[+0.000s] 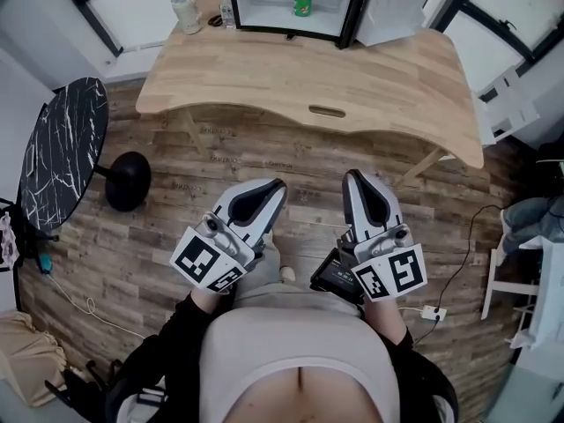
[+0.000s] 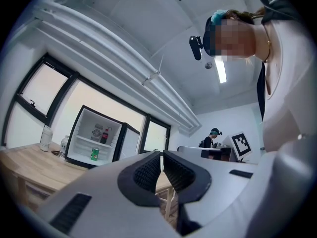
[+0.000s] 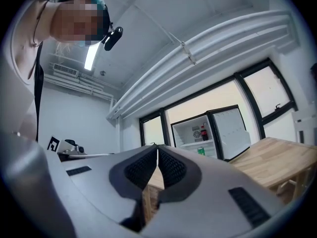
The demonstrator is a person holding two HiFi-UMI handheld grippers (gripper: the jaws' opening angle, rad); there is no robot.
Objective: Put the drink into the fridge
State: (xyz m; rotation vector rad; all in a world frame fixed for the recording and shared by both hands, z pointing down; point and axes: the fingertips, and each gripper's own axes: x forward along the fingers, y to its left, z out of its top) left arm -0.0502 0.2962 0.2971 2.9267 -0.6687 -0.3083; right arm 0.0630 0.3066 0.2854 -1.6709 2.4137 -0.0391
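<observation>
A small fridge (image 1: 264,11) stands open at the back of the wooden table (image 1: 264,82), its door (image 1: 397,3) swung to the right. A green drink can (image 1: 302,3) stands on its lower shelf. The left gripper view shows the fridge (image 2: 81,128) with the can (image 2: 94,154) and a cola bottle (image 2: 104,134) higher up. The same can (image 3: 201,150) and bottle (image 3: 204,132) appear in the right gripper view. My left gripper (image 1: 280,183) and right gripper (image 1: 352,174) are held close to my body, well short of the table. Both are shut and empty.
A white cup (image 1: 186,13) and a small bottle (image 1: 226,11) stand left of the fridge. A black marble round table (image 1: 62,152) and a black round base (image 1: 129,181) are at the left. A cable with a power strip (image 1: 432,312) lies on the floor at the right.
</observation>
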